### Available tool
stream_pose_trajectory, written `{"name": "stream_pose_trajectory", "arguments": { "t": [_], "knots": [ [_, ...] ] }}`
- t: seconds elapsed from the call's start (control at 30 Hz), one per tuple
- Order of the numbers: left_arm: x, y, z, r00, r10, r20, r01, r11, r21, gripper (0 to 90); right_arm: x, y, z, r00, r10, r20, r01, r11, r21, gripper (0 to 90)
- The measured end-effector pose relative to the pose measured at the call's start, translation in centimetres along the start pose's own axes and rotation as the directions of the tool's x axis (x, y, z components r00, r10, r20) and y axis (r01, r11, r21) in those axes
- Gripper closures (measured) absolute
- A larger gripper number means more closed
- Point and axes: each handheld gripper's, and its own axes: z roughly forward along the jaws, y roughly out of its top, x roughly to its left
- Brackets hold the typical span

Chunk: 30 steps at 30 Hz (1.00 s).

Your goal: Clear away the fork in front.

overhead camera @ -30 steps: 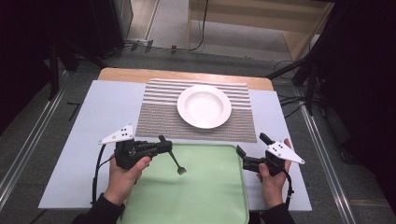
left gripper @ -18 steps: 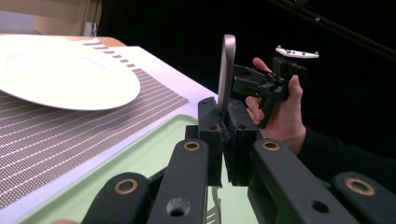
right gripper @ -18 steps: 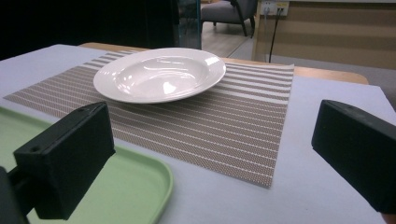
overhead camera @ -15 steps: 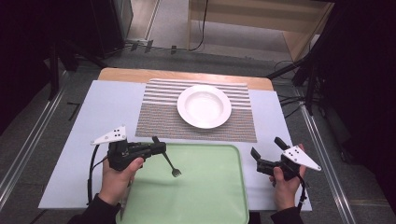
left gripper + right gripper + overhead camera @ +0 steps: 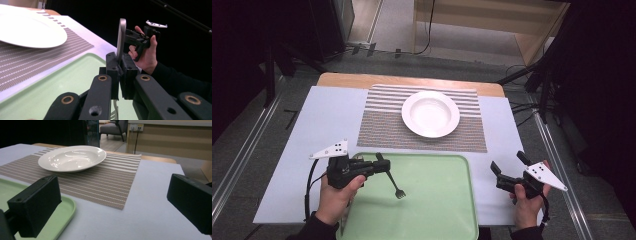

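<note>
Pale blue table cover [image 5: 322, 120] under a green tray [image 5: 437, 200] at the near edge, striped placemat [image 5: 382, 125] and white plate [image 5: 430, 113] toward the far edge. Left gripper [image 5: 379, 167] clamped on a fork [image 5: 393, 182] over the tray's left half, long axis slanting, tines down toward the tray floor, handle end up; tines cut off in the left gripper view. Right gripper [image 5: 507, 167] beyond the tray's right edge, jaws wide, holding nothing.

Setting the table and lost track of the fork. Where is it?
In the high view the fork hangs tines-down over the left part of the green tray, clamped in the left gripper, near of the striped placemat.
</note>
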Motion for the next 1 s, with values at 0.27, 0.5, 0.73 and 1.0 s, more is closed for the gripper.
{"name": "stream_pose_trajectory", "arguments": {
  "t": [0.27, 0.5, 0.73, 1.0],
  "knots": [
    [0.1, -0.4, -1.3, 0.9969, -0.064, 0.046, 0.065, 0.9978, -0.012, 85.9, -0.5, -0.5, -0.6, 0.9999, 0.000, 0.015, 0.000, 1.000, 0.011, 0.0],
    [-0.1, -0.8, -1.9, 0.9958, -0.077, 0.049, 0.076, 0.9968, 0.024, 85.8, -0.7, -0.7, -0.9, 0.9995, -0.003, 0.031, 0.003, 1.000, 0.009, 0.0],
    [0.7, -1.1, -1.4, 0.9966, -0.082, -0.010, 0.083, 0.9953, 0.050, 85.7, -0.8, -0.8, -0.8, 0.9997, 0.005, 0.025, -0.005, 1.000, 0.007, 0.0],
    [2.0, -1.0, -0.8, 0.9908, -0.086, -0.104, 0.091, 0.9946, 0.050, 82.2, -1.3, -1.0, -0.6, 0.9995, 0.016, 0.027, -0.016, 1.000, 0.008, 0.0]
  ]
}}
